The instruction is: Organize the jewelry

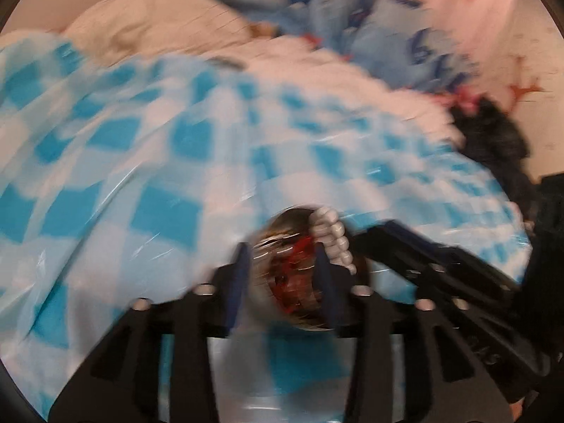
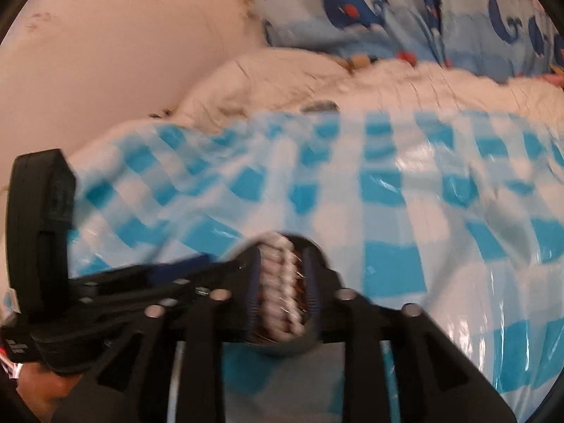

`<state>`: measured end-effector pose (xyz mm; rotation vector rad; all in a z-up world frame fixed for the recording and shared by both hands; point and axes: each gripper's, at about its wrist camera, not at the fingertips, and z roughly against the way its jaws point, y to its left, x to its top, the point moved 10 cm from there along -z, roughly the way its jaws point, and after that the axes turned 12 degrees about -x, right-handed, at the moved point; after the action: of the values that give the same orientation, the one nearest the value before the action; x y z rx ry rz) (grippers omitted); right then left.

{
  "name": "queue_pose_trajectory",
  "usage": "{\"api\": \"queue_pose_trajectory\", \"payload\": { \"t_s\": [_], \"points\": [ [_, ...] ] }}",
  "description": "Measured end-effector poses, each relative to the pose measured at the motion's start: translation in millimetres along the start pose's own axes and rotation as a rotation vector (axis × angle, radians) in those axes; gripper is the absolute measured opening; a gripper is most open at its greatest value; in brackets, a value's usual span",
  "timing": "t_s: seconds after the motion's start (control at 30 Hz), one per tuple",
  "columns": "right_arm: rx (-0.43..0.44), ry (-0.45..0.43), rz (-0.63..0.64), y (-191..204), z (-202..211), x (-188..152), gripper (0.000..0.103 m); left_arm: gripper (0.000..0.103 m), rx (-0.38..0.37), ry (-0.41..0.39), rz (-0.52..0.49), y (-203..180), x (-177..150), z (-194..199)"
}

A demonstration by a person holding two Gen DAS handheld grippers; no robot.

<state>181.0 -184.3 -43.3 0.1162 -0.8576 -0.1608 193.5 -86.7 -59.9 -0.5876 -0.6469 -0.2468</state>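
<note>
While both views blur, my left gripper (image 1: 282,275) stands part open around a bowl (image 1: 299,271); my right gripper (image 2: 283,285) straddles white beads (image 2: 280,282), grip uncertain. Sorting underway; next, settle beads inside.

No legible text, label, brand or number appears in either view. The far blue patterned fabric (image 2: 405,10) carries dark blue markings. Motion blur renders them unreadable.
</note>
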Motion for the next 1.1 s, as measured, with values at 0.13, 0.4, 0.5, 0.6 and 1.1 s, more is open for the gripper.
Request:
{"api": "queue_pose_trajectory", "payload": {
  "t_s": [0.13, 0.4, 0.5, 0.6, 1.1],
  "points": [
    [-0.048, -0.011, 0.0, -17, 19, -12, 0.03, 0.056, 0.068, -0.034, -0.065, -1, -2, 17],
    [-0.144, 0.07, 0.041, -37, 55, -78, 0.048, 0.065, 0.141, 0.043, -0.111, 6, -53, 40],
    [-0.173, 0.1, 0.032, -43, 59, -99, 0.054, 0.065, 0.163, 0.078, -0.104, 12, -75, 45],
    [-0.191, 0.123, 0.013, -46, 57, -110, 0.069, 0.067, 0.191, 0.072, -0.079, 17, -88, 55],
    [-0.296, 0.191, 0.158, -34, 32, -134, 0.096, 0.095, 0.281, 0.112, -0.11, 42, -119, 41]
  ]
}}
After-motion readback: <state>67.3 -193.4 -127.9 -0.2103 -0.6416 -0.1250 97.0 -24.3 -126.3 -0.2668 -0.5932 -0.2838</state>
